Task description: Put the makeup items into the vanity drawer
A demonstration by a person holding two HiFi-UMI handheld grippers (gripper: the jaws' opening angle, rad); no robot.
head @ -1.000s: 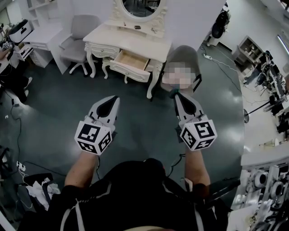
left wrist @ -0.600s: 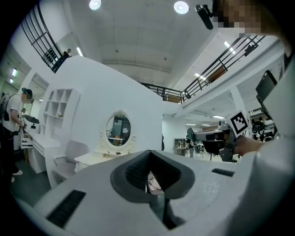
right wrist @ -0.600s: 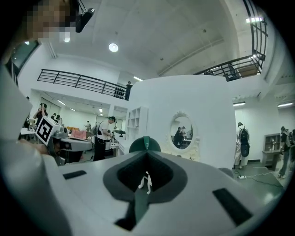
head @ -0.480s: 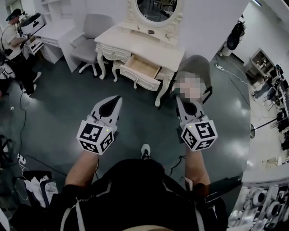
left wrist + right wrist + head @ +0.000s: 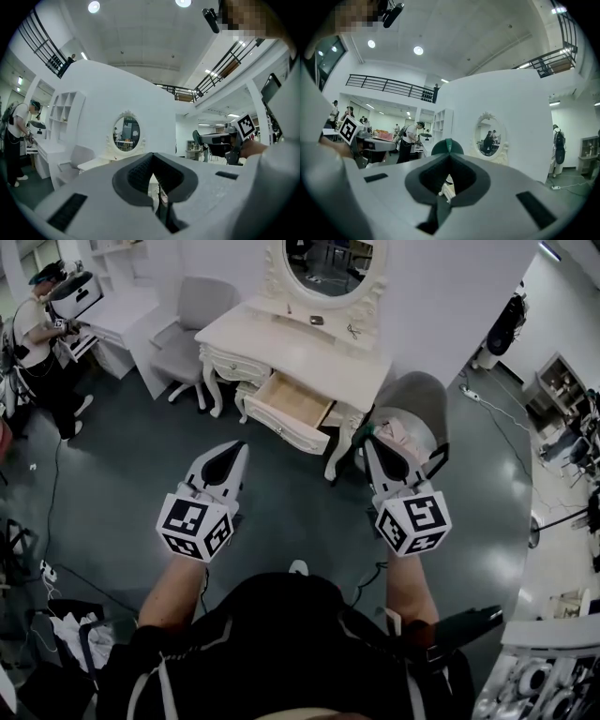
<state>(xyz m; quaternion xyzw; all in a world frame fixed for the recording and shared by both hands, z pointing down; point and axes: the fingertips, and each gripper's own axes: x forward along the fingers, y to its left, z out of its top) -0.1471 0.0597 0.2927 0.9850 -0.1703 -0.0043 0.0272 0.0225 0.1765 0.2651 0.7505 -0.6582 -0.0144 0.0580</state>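
Head view: left tongs (image 5: 241, 446) and right tongs (image 5: 367, 440) are both pinched shut, empty (held over the floor); vanity drawer (image 5: 292, 407) stands pulled open, light wood inside.

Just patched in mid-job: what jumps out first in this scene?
The white vanity ahead, its wooden drawer pulled open below the oval mirror. In the foreground, the left tool and right tool hover shut and empty over the dark floor.
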